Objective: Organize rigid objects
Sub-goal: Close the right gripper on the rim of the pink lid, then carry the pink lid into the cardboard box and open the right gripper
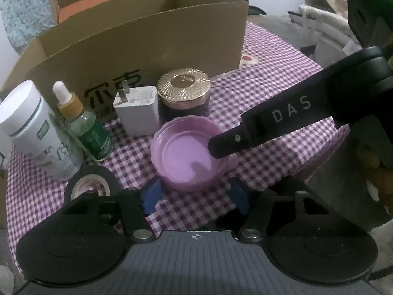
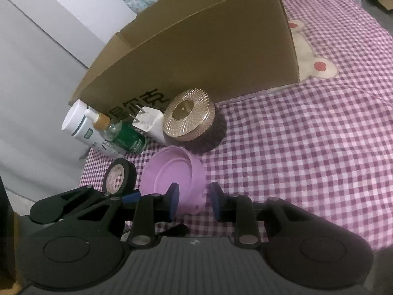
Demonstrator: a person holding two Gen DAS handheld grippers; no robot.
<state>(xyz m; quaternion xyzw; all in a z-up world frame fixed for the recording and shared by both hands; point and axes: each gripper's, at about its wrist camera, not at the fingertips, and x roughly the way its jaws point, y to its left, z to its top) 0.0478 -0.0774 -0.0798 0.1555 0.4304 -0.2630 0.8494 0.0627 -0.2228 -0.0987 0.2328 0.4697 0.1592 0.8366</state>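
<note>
My left tongs stand fairly wide, their two blue pads on either side of the shallow round lilac plastic lid, which sits open side up on the purple-and-white checked cloth. The pads lie close against its sides, but I cannot tell whether they press on it. My right tongs are set narrow and come in from the right, astride the lid's wall. One blue pad is inside the bowl of the lid, while the other is just outside with a sliver of cloth showing between it and the wall, so they are not clamped on it. Just to the left of the lid lies a black roll of tape, flat on the cloth. Behind these, in a row along the front wall of the open brown cardboard box, stand four things. From left to right they are a white cylindrical tub, a clear glass dropper bottle with a green label and white bulb, a white plug adapter with its prongs up, and a dark jar with a ribbed gold lid. The jar is nearest the lilac lid, directly behind it. Something orange shows beyond the box's far wall.
</note>
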